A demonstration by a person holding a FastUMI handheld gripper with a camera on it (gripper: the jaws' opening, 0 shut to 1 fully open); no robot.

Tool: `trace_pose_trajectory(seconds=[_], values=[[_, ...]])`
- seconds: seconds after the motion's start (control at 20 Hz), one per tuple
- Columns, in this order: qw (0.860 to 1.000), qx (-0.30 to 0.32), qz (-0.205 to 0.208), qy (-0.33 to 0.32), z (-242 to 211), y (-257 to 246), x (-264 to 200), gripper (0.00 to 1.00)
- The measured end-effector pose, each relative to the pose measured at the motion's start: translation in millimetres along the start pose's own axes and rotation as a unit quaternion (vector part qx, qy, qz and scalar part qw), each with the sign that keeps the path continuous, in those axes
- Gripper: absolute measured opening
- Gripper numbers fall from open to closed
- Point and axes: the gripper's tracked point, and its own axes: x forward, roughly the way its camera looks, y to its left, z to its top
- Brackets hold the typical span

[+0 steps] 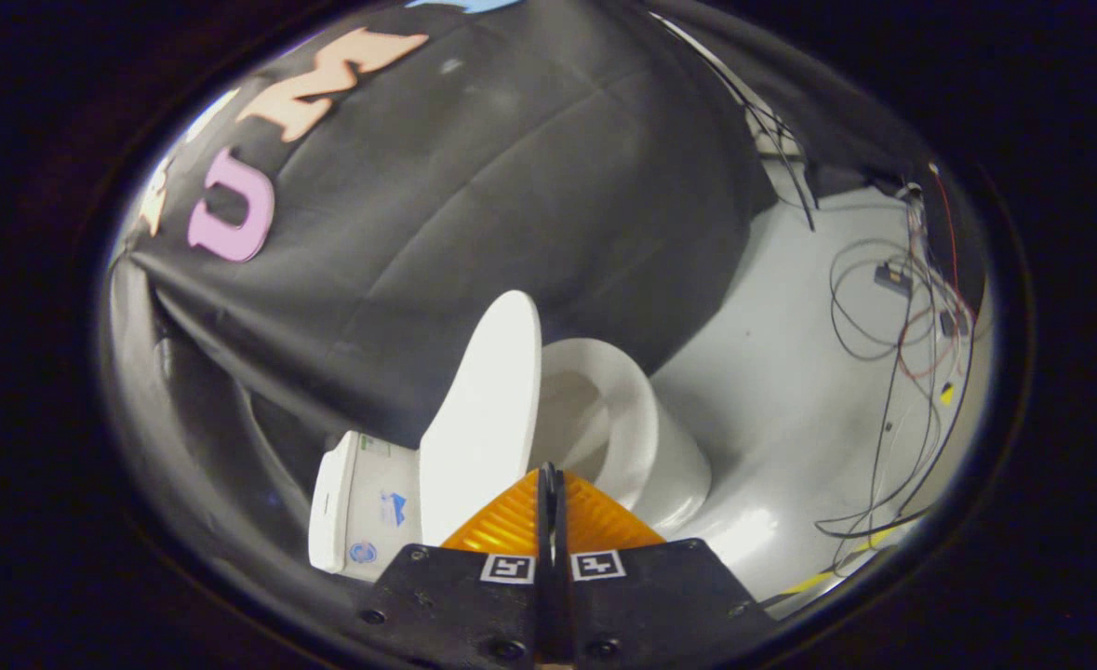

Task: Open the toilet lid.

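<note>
Gripper [550,484] closed, empty; toilet lid [483,419] raised; bowl [595,419] seemingly empty.

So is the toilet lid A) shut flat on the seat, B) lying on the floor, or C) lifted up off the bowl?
C: the toilet lid stands raised beside the tank, the bowl is uncovered, and the gripper is closed on nothing.

Test booth: toilet [604,419], loose cables [892,372].

Pale floor [771,372] under toilet [641,447], cables [892,335].
</note>
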Motion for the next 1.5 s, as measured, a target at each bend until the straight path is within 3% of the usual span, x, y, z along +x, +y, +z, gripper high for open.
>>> trace_pose_trajectory(seconds=[0.3,0.6,1.3,1.5], values=[[0.995,-0.094,0.023,-0.029,5.7,92.8,-39.9,0.0],[0.974,-0.221,-0.001,-0.057,-7.2,168.7,-58.2,0.0],[0.941,-0.329,0.033,-0.073,-54.8,298.7,-61.0,0.0],[0.925,-0.369,0.031,-0.085,-81.6,334.6,-51.7,0.0]])
